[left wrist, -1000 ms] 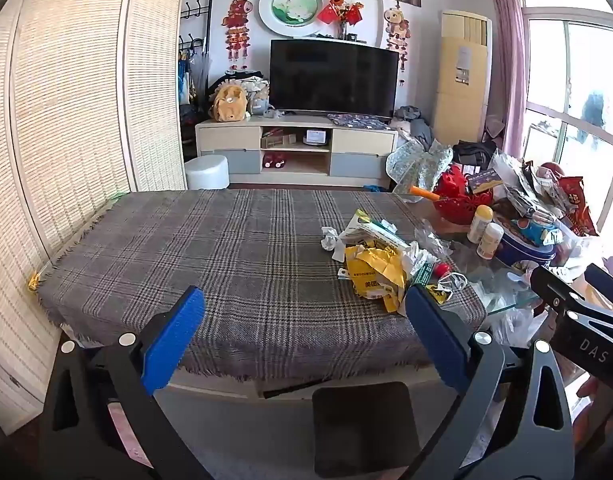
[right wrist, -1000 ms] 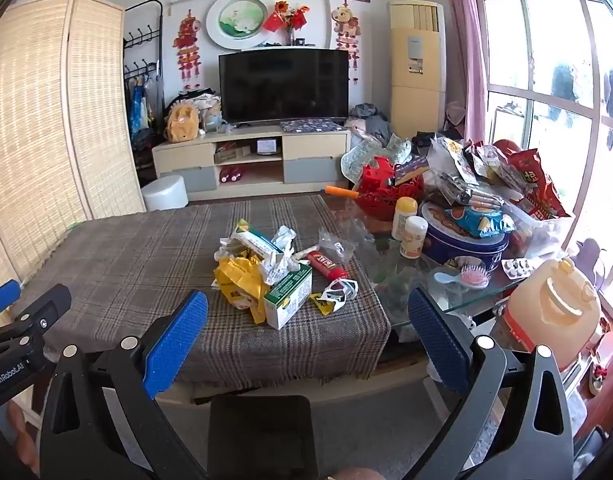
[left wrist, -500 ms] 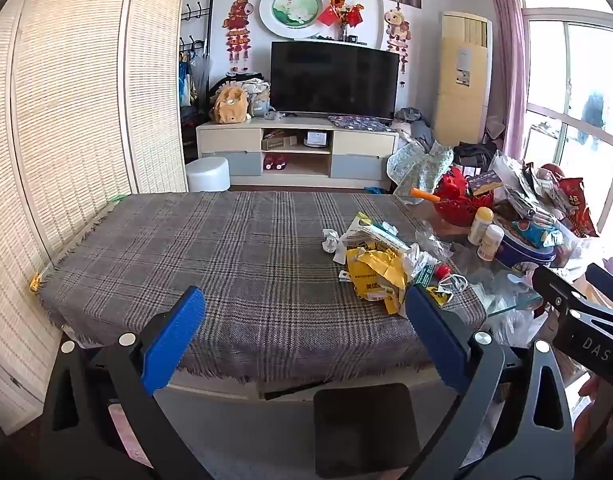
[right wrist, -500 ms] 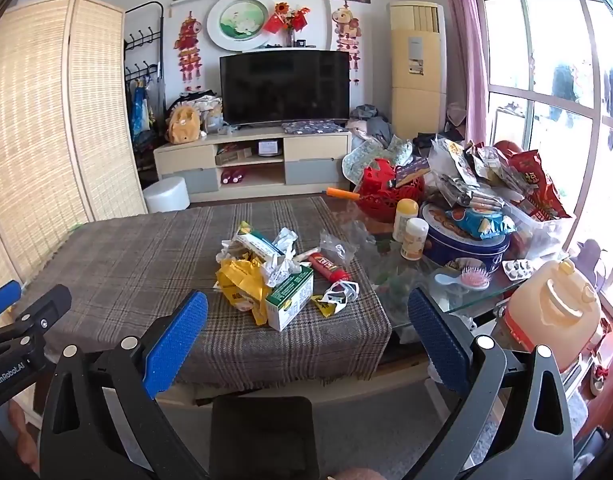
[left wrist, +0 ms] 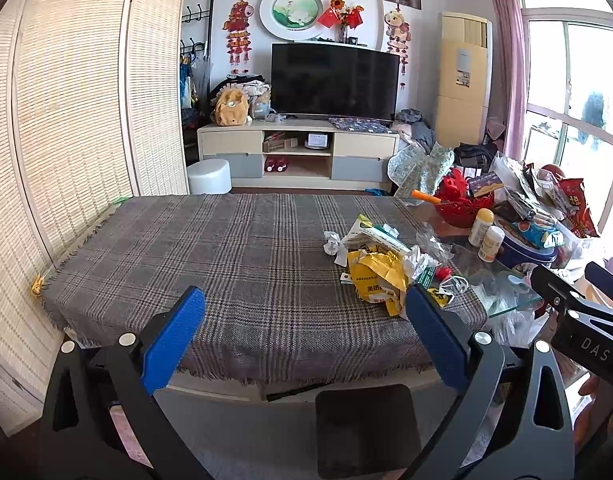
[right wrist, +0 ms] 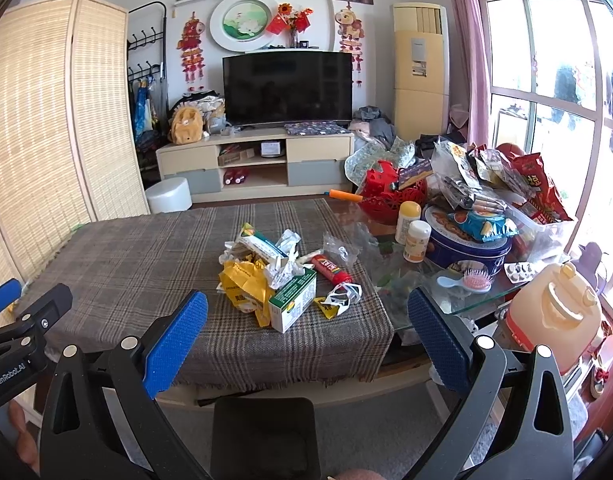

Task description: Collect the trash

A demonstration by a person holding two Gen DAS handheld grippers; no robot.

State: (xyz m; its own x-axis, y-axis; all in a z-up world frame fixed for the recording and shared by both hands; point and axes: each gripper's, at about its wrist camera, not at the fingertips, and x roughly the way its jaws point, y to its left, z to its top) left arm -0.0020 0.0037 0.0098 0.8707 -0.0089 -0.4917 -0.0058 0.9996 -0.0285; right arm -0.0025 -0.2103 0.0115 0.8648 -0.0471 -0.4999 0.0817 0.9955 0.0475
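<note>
From the left wrist camera, the left gripper (left wrist: 304,312) hangs short of the near edge of the table, its blue-padded fingers (left wrist: 174,340) spread wide with nothing between them. A grey plaid cloth (left wrist: 226,264) covers most of the table. The trash pile (left wrist: 382,260) lies on the cloth toward its right side — a crumpled yellow wrapper (left wrist: 376,276), a long white carton and balled paper bunched together. Part of the right gripper (left wrist: 582,320) shows at the right edge, near the glass part of the table.

From the right wrist camera, the right gripper (right wrist: 306,316) is also held back from the table edge, jaws wide apart and empty. The pile sits just ahead between the fingers: the yellow wrapper touching a green and white box (right wrist: 292,304), with a red tube (right wrist: 330,270) beside them. Beyond the cloth, the bare glass (right wrist: 458,300) carries a blue tin (right wrist: 466,244), two small bottles, snack bags and a pink hairbrush (right wrist: 474,282). An orange jug (right wrist: 554,312) stands at the right.
</note>
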